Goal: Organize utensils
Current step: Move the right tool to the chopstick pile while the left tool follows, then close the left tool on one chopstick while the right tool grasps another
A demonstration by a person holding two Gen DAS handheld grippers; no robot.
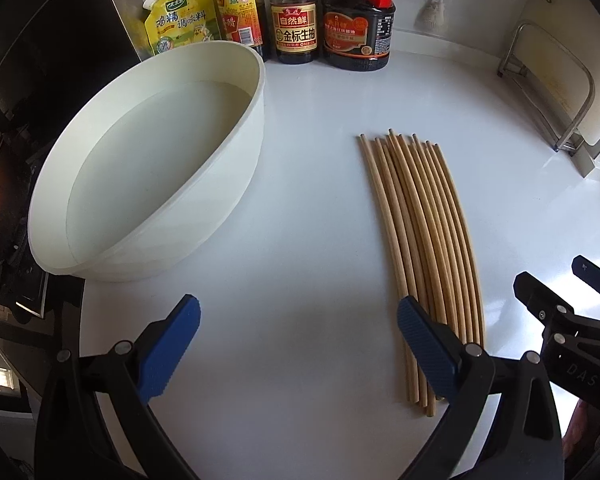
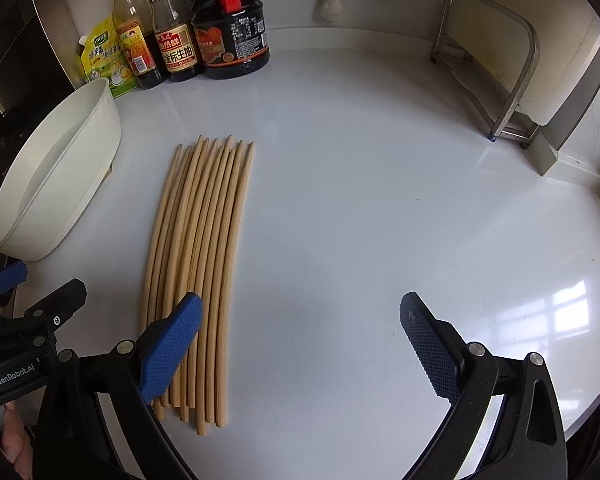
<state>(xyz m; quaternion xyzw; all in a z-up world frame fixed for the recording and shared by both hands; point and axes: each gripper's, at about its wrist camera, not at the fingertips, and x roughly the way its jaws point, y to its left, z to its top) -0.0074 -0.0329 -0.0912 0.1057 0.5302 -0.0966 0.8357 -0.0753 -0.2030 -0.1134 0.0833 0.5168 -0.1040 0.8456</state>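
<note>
Several wooden chopsticks point(image 1: 424, 240) lie side by side in a flat row on the white counter, tips pointing away from me; the same row of chopsticks point(image 2: 198, 264) shows in the right wrist view. My left gripper point(image 1: 298, 344) is open and holds nothing, its right pad above the near ends of the sticks. My right gripper point(image 2: 300, 344) is also open and holds nothing, its left pad over the sticks' near ends. A white round bowl point(image 1: 236, 144) stands to the left of the sticks; the bowl point(image 2: 80, 152) holds nothing that I can see.
Sauce bottles point(image 1: 294, 20) and a yellow seasoning pouch point(image 1: 180, 16) line the back wall. A metal rack point(image 2: 496, 64) stands at the back right. The other gripper point(image 1: 564, 320) shows at the right edge. A dark stove point(image 1: 4, 184) borders the counter on the left.
</note>
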